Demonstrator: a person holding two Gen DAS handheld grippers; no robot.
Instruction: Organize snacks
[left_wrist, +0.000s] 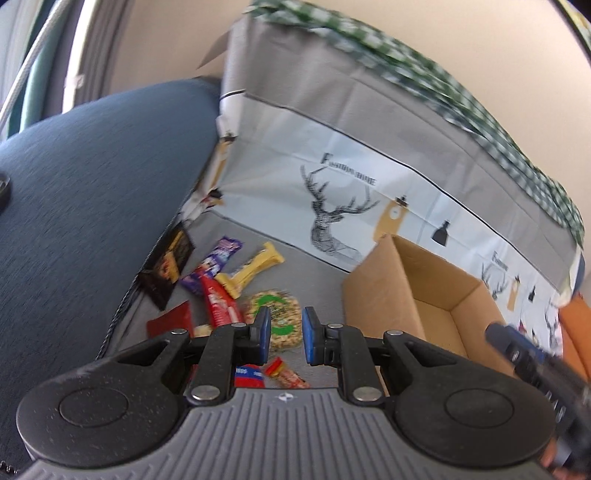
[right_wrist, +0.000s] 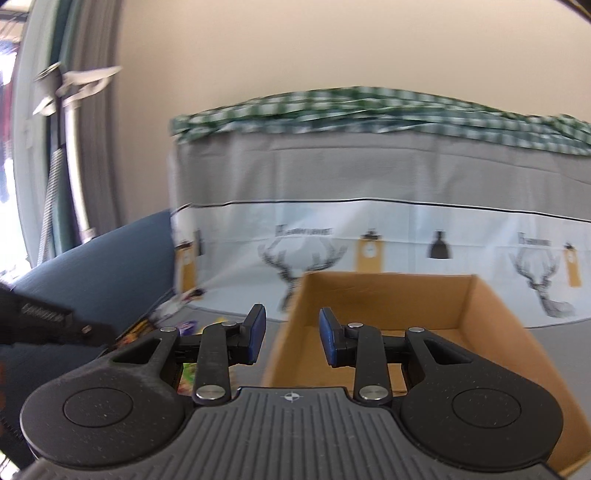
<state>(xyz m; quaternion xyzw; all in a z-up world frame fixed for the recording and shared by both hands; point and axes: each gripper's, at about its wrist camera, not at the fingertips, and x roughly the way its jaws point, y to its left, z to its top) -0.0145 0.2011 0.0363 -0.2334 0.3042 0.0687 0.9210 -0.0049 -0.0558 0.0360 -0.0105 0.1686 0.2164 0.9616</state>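
Note:
Several snack packets lie scattered on a grey surface in the left wrist view: a round nut packet with a green mark (left_wrist: 275, 321), a red bar (left_wrist: 219, 302), a yellow bar (left_wrist: 251, 269), a purple packet (left_wrist: 218, 258) and a dark packet (left_wrist: 168, 266). My left gripper (left_wrist: 286, 334) hovers over the round packet, open by a narrow gap with nothing between its blue pads. An open cardboard box (left_wrist: 406, 295) stands to the right. My right gripper (right_wrist: 291, 338) is open and holds nothing, facing the box's (right_wrist: 388, 306) left wall. Each gripper shows at the edge of the other's view, blurred.
A blue cushion (left_wrist: 92, 184) borders the snacks on the left. Behind them hangs a grey and white cloth printed with deer (left_wrist: 332, 206), with a green checked cloth (left_wrist: 424, 66) on top. Something orange (left_wrist: 576, 325) sits right of the box.

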